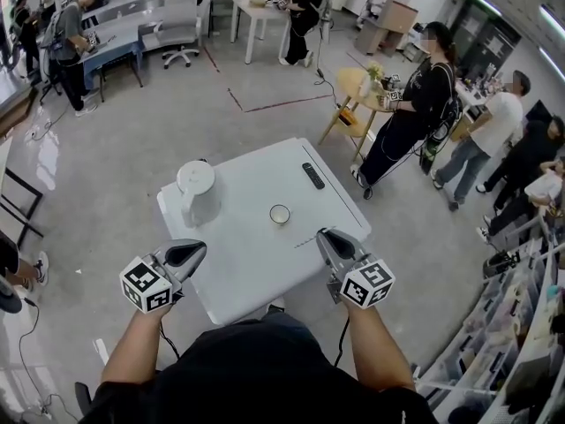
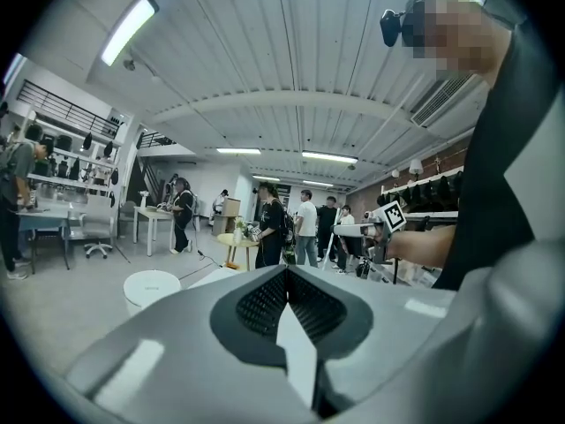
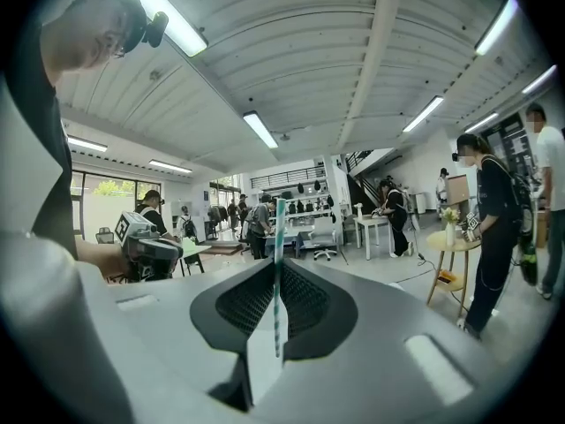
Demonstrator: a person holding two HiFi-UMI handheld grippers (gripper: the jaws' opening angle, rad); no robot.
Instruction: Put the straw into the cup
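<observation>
Clamps a teal-and-white striped straw [image 3: 279, 254] in the right gripper [image 3: 278, 268], jaws pressed together on it, the straw running up between the ridged pads and out past the tips. Holds the left gripper [image 2: 287, 276] closed on nothing, its two pads meeting along a single line.

In the head view, hovers both grippers over the near part of a white table [image 1: 256, 276]: left one at 7 o'clock from the table's middle, right one at 4 o'clock, marker cubes turned back toward the person's forearms.

Shows a small open cup [image 1: 280, 214] upright near the table's middle, at 10 o'clock from the right gripper's tips and well apart from the straw. Shows a white lidded jug [image 1: 196, 193] at 9 to 10 o'clock from the cup, near the table's far left corner, and a dark remote [image 1: 312, 176] lying flat at 1 o'clock from the cup, near the far right edge.

Beyond the table, at 1 o'clock, a round wooden side table [image 1: 351, 85] with several people standing near it; more people at desks around 11 and 12 o'clock.
</observation>
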